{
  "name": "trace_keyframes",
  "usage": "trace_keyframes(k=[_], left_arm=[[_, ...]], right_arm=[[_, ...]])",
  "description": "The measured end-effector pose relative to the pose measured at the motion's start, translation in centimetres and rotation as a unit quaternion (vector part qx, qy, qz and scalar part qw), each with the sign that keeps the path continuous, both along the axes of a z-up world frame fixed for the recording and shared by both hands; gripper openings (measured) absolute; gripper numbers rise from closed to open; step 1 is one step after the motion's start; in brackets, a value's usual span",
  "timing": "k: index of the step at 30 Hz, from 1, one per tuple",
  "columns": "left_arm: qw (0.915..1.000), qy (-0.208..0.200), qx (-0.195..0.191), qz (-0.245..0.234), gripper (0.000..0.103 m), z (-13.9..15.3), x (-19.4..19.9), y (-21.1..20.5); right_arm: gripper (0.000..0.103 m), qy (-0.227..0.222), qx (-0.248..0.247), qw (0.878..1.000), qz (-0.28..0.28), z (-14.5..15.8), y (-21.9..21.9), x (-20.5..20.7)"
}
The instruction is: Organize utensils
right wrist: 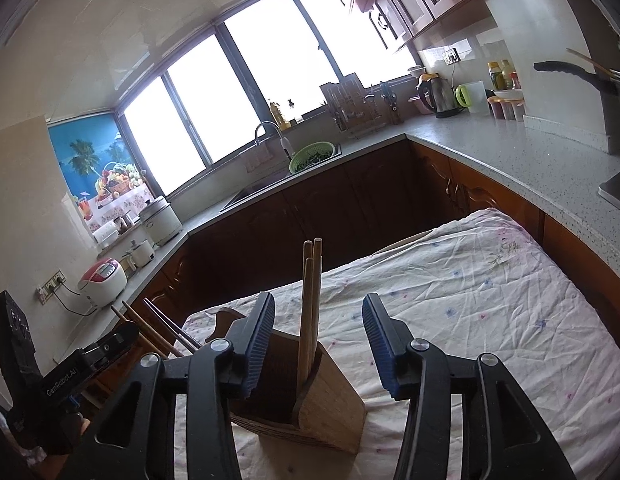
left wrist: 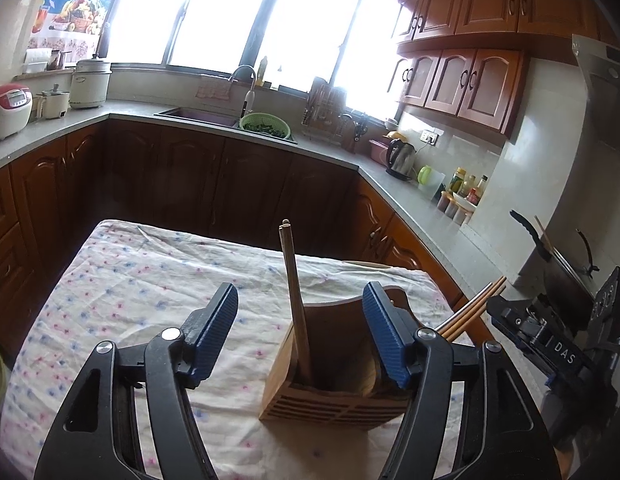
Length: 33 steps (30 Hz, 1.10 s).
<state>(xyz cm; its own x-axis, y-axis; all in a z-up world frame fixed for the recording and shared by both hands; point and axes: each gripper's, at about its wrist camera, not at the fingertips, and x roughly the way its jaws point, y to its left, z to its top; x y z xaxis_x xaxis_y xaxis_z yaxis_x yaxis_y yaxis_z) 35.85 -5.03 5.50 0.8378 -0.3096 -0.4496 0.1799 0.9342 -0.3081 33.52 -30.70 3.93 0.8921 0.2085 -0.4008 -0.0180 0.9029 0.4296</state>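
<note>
A wooden utensil holder [left wrist: 330,384] stands on a table with a floral cloth [left wrist: 129,280]. Wooden chopsticks [left wrist: 294,300] stand upright in it. My left gripper [left wrist: 299,336] is open, its jaws wide, just above and before the holder; its right pad overlaps the holder's right wall. In the right wrist view the holder [right wrist: 310,400] with the chopsticks [right wrist: 310,304] sits between my open right gripper's [right wrist: 318,344] jaws. Both grippers are empty. More chopsticks [left wrist: 474,308] stick out beside the right gripper's body at the table's right edge; what holds them is hidden.
A wooden utensil [left wrist: 366,265] lies at the cloth's far edge. Dark wood cabinets and a grey counter [left wrist: 410,196] ring the table, with a sink, green colander [left wrist: 265,126], kettle [left wrist: 401,156], bottles and rice cookers [left wrist: 7,110].
</note>
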Motion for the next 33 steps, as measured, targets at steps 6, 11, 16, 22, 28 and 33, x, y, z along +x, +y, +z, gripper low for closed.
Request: trace_keyframes(k=[6, 11, 16, 22, 28, 33], left_arm=[[0.9999, -0.001, -0.007, 0.013, 0.098, -0.3, -2.4, 1.0], [0.9998, 0.005, -0.011, 0.014, 0.102, -0.7, -5.4, 1.7], [0.9995, -0.001, -0.005, 0.032, 0.102, -0.8, -9.1, 2.7], [0.9986, -0.011, -0.004, 0.052, 0.102, -0.8, -13.2, 4.3], [0.9982, -0.02, -0.001, 0.056, 0.102, -1.1, -16.6, 5.2], [0.9979, -0.019, 0.007, 0.061, 0.102, -2.0, -19.3, 5.1]], right_arm=[[0.089, -0.014, 0.004, 1.0, 0.012, 0.6, 0.1, -1.5], [0.096, -0.022, -0.006, 0.999, 0.027, 1.0, 0.9, -3.6], [0.097, -0.025, -0.014, 0.999, 0.036, 0.9, 1.9, -6.4], [0.099, -0.032, -0.015, 0.998, 0.042, 0.6, 2.5, -10.2], [0.1, -0.029, -0.021, 0.998, 0.045, -0.2, 2.7, -13.5], [0.1, -0.024, -0.025, 0.998, 0.052, -0.9, 2.9, -16.0]])
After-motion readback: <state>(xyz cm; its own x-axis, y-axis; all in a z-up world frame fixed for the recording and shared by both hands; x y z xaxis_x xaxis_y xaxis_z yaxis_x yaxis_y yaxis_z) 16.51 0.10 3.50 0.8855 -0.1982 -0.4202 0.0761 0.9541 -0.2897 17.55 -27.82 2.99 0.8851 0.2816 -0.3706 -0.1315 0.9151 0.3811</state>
